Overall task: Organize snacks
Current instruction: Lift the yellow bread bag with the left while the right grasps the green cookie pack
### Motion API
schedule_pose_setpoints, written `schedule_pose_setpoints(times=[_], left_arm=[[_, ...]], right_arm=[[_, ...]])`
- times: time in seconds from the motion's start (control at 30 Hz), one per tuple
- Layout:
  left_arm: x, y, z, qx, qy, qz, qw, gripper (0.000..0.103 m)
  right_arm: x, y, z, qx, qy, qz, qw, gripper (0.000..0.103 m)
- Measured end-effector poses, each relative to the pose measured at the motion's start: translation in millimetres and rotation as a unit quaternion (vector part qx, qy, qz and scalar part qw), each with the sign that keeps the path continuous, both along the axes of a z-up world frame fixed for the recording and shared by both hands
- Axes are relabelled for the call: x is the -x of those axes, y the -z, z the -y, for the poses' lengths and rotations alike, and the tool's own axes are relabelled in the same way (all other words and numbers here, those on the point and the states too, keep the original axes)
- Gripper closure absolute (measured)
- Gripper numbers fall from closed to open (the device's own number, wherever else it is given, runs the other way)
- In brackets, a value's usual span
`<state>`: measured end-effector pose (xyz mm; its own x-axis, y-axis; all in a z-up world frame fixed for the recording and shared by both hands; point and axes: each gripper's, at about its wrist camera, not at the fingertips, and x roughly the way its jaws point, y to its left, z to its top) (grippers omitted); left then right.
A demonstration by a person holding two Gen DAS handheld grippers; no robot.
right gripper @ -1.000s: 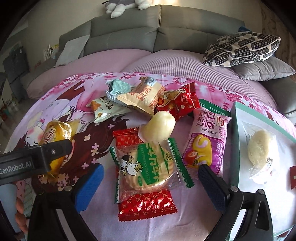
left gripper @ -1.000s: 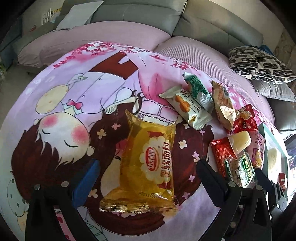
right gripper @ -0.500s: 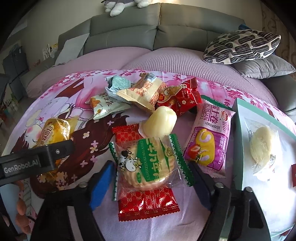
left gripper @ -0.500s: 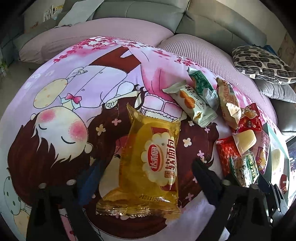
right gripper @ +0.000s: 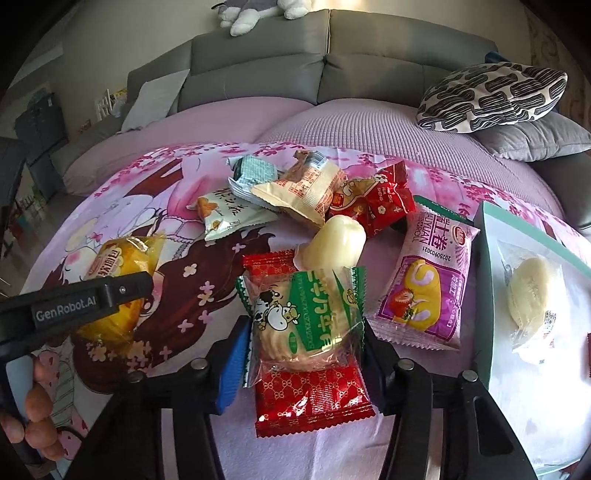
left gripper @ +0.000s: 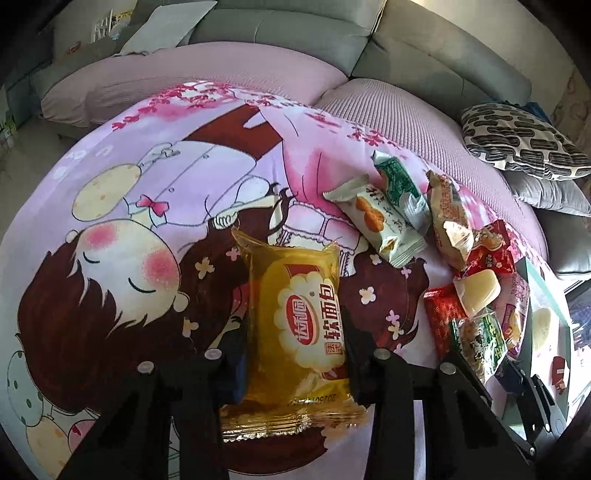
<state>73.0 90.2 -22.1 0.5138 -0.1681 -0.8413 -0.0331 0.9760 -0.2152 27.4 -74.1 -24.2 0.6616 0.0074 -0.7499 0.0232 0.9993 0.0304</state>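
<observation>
Yellow bread packet (left gripper: 295, 325) sits between the closing left gripper (left gripper: 293, 354); right gripper (right gripper: 306, 354) is closing around the green cow packet (right gripper: 303, 314).

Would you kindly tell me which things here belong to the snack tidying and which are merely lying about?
Job: yellow bread packet between left hand-held gripper; green cow-print packet between right hand-held gripper; both closing; tray.
Lying about: patterned cushion; plush toy.

The left claw (left gripper: 295, 332) is closing on the yellow bread packet (left gripper: 301, 325).
</observation>
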Motion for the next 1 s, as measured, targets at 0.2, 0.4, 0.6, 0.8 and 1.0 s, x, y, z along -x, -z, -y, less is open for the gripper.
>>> schedule_pose_setpoints(times=[0.2,0.4,0.6,0.8,1.0], left_arm=[[2,-8,2,-0.002,0.002,0.012,0.9999,0.062],[6,-24,6,-0.005,0.009,0.033,0.9994,0.062],[12,-43,11,-0.005,0.015,0.059,0.9982,0.062],[13,-54,24,-0.008,0.032,0.074,0.9967,0.062],[17,-61,58,-0.01,0.076,0.087,0.9933,0.062]], right_arm=[[4,-7,4,-0.001,0.005,0.009,1.0,0.046],[9,-19,10,-0.001,0.018,0.029,0.999,0.046],[15,-33,18,-0.005,0.031,0.048,0.998,0.046],[20,-42,35,0.0,0.058,0.056,0.997,0.046],[28,-47,66,0.003,0.1,0.06,0.993,0.046]])
